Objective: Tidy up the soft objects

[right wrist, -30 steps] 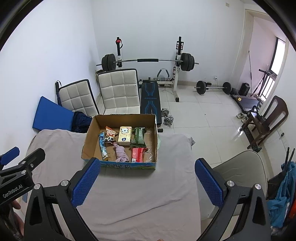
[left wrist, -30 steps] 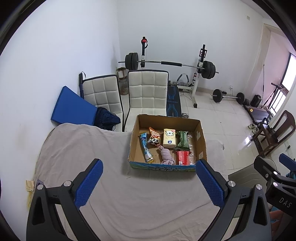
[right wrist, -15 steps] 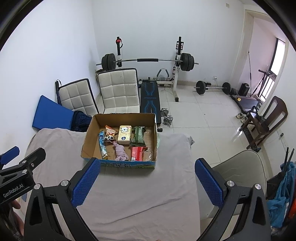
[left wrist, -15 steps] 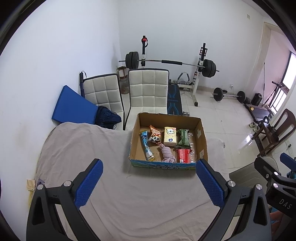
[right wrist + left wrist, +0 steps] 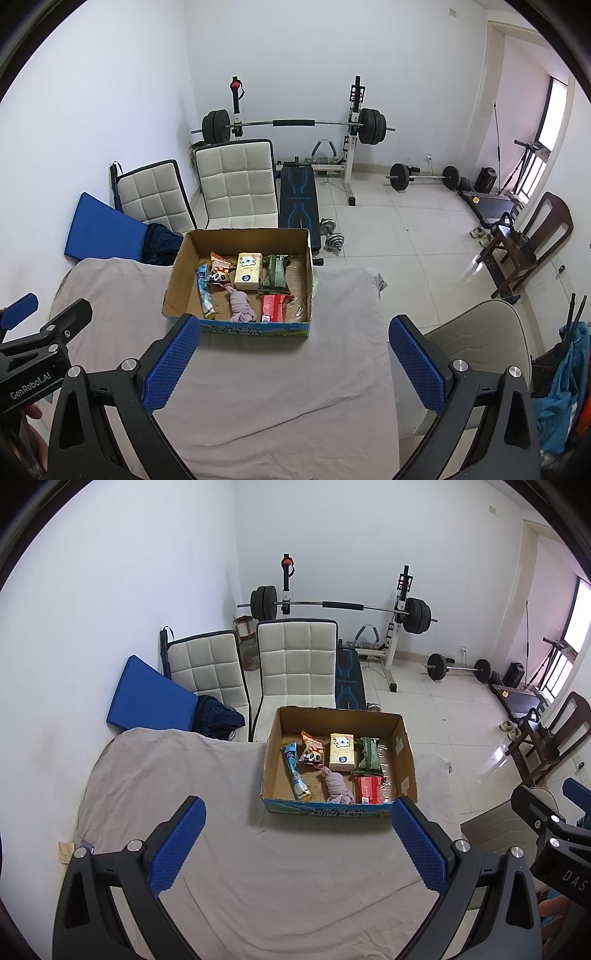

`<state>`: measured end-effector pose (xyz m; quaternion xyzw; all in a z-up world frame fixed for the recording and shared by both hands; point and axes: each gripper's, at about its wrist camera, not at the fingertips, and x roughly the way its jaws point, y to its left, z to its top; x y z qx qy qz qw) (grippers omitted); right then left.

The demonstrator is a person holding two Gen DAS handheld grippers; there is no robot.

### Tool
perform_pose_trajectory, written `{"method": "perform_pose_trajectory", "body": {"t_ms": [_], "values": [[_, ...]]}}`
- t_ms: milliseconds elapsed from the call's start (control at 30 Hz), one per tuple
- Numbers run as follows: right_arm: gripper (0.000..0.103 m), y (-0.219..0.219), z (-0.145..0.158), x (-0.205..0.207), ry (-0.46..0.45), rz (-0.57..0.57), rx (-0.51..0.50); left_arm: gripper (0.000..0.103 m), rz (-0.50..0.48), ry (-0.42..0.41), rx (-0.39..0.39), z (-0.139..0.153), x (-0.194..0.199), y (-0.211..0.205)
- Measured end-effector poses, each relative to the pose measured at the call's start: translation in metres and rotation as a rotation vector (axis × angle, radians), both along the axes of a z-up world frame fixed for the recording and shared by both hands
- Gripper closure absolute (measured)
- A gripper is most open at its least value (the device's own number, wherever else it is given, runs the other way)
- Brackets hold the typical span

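Note:
An open cardboard box stands at the far side of a table under a grey cloth. Inside lie a pink cloth bundle, a yellow tissue pack, a green packet, a red packet, a panda snack bag and a blue tube-like pack. My left gripper and right gripper are both open and empty, held above the cloth short of the box.
Two white padded chairs and a blue mat stand behind the table. A weight bench with barbell is at the back wall. A beige chair is at the table's right. A wooden chair stands far right.
Both views have shifted slightly; the box sits a little lower in the frames, so both grippers have moved a bit towards it. Both jaws stay open.

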<state>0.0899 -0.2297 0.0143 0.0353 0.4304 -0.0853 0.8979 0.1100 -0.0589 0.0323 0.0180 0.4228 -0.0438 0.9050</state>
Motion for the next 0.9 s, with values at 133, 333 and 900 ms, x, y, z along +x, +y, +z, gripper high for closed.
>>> {"method": "perform_pose_trajectory", "body": {"t_ms": [133, 333, 900], "values": [[0.000, 0.0001, 0.0002, -0.0008, -0.002, -0.002, -0.003, 0.000, 0.001, -0.004, 0.008, 0.0005, -0.0005, 0.0002], [0.000, -0.0013, 0.0036, -0.0040, -0.007, -0.004, -0.010, 0.000, -0.003, -0.007, 0.012, 0.0035, -0.0006, 0.0028], [0.000, -0.0021, 0.0085, -0.0045, -0.005, 0.000, -0.010, 0.000, -0.005, -0.005, 0.016, 0.0044, -0.0002, 0.0017]]}}
